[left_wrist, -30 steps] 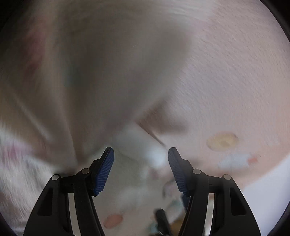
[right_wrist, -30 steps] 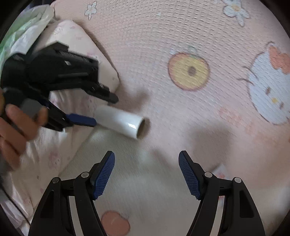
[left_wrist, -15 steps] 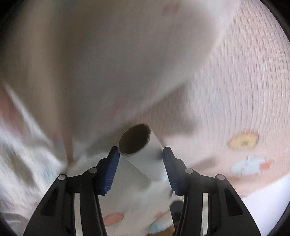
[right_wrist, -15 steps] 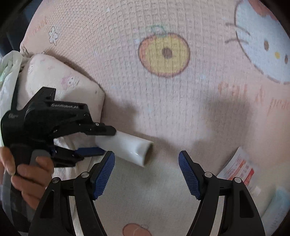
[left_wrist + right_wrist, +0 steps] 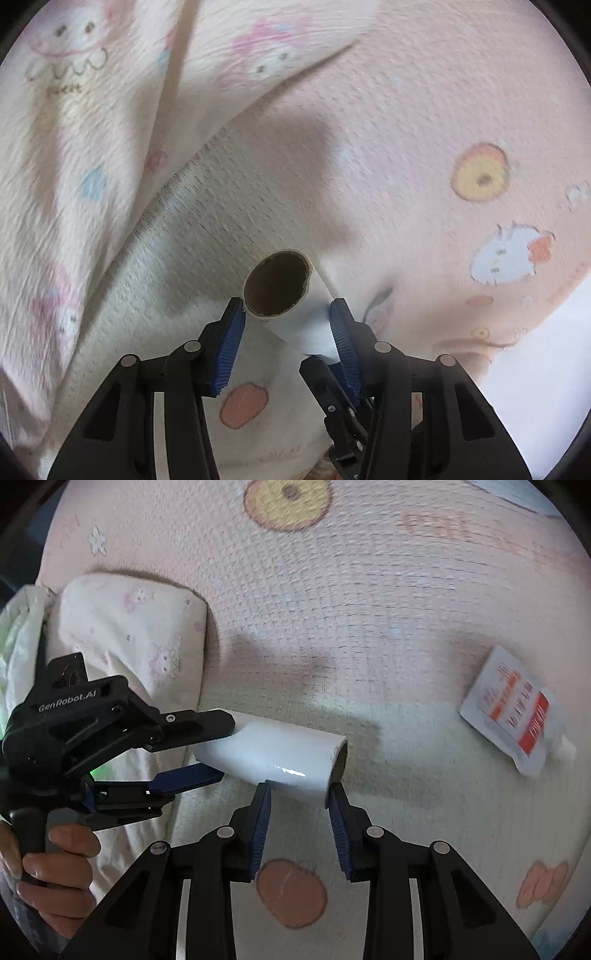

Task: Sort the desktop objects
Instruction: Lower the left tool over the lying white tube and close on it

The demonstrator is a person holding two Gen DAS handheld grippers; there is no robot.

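A white roll (image 5: 295,325) with a brown cardboard core lies on the pink printed bedcover (image 5: 424,110). My left gripper (image 5: 285,308) has its jaws closing, and both blue pads press the sides of the roll at one end. In the right wrist view the left gripper (image 5: 223,749) clamps the roll (image 5: 273,753) from the left. My right gripper (image 5: 299,788) is closing, its fingertips just under the roll's open end. I see no pad pressing there. A black part of the right gripper (image 5: 332,406) shows below the roll.
A soft white pillow (image 5: 125,627) with pink prints lies at the left, against the roll's far end. A white and orange sachet (image 5: 513,709) rests on the cover at the right. A person's hand (image 5: 55,871) holds the left gripper's handle.
The left gripper reached the roll and closed on its end. The right gripper came down toward the roll's open end, rolled, and its jaws narrowed a lot.
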